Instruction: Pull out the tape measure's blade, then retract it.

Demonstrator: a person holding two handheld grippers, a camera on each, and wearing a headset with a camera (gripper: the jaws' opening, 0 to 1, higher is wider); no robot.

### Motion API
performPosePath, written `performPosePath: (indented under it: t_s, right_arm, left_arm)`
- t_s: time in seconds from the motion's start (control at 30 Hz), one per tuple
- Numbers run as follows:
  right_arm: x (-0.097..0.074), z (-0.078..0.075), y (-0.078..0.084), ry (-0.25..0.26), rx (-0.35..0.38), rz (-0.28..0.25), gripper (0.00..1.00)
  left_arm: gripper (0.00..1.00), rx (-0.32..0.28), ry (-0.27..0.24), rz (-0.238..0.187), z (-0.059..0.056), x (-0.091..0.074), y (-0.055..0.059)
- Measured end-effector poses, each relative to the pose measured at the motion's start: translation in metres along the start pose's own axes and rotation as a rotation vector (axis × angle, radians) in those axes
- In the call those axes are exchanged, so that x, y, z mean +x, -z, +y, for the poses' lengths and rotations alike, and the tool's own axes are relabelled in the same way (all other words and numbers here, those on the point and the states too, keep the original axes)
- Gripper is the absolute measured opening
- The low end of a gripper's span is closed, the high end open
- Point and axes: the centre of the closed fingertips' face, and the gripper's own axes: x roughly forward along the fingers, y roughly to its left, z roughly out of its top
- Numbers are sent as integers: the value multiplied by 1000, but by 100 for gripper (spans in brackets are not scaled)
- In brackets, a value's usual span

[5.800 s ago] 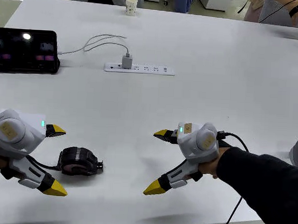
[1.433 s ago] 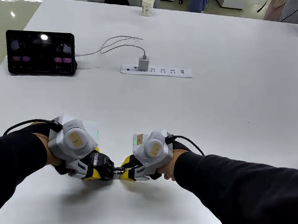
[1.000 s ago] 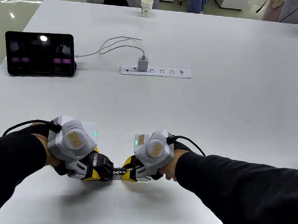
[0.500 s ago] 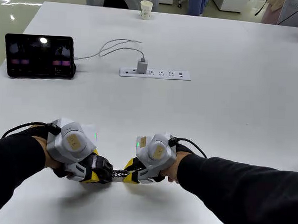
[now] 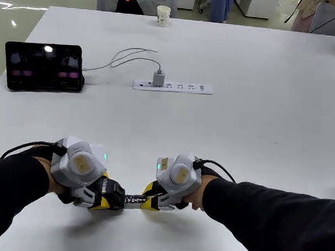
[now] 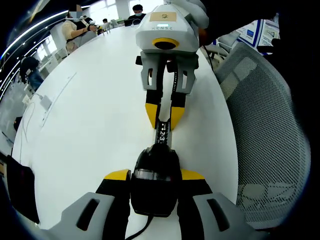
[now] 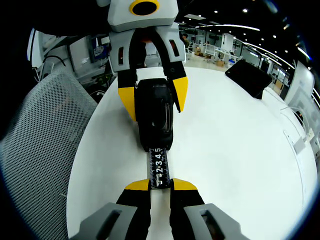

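A white table [image 5: 257, 124] bears a tablet [image 5: 44, 67], power strip [image 5: 172, 87] and paper cup [image 5: 163, 15].

— What's the room like?
— A wide white bench [image 5: 258, 119] across the middle, glossy pale floor [image 5: 4, 27] at upper left (glare streaks on it).
— Any seating?
— A grey mesh chair [image 6: 265, 125], right side of the left gripper view; ceiling lights [image 7: 245, 10] top right of the right gripper view.
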Motion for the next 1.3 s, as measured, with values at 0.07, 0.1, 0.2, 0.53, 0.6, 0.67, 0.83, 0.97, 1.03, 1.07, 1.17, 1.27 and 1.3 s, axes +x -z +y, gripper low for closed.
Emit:
performPosePath:
  t_s: [0.07,0.1,0.2,0.53,0.6,0.67,0.83,0.97,1.03,1.07,1.17,1.27,1.3]
  right_arm:
    - [-1,0,1,0,-1,1,10]
    - [-1,0,2,0,-1,2,10]
    - [-1,0,3,0,-6,7,10]
    - [-6,-1,8,1,-11,19,10]
    - [-7,-1,9,1,-10,21,10]
    - [-7,-1,10,1,-8,22,10]
    - [-9,-1,12,1,-6,23,10]
    - [-11,-1,15,1,-3,25,10]
    - [-11,-1,16,1,-1,26,10]
    - [-12,-2,17,1,0,27,10]
    - [-13,-2,19,0,2,28,10]
    - [-15,-2,21,1,4,30,10]
    - [-15,-2,22,1,6,31,10]
  left_arm:
    - [30,0,0,0,0,0,0]
    - [30,-1,0,0,0,0,0]
    - [30,-1,1,0,0,0,0]
    - [30,-3,-1,0,0,0,-1]
    - [30,-4,-2,-1,0,0,-1]
    - [30,-5,-4,-2,0,0,-1]
    - [30,-5,-4,-2,0,0,-1]
    - [30,-4,-4,-2,0,0,-1]
    - [30,-5,-4,-2,0,0,-1]
    - [30,-5,-4,-2,0,0,-1]
    - [30,-6,-5,-2,1,0,-1]
    - [30,-6,-6,-2,1,0,-1]
    - [30,-5,-6,-3,1,0,-1]
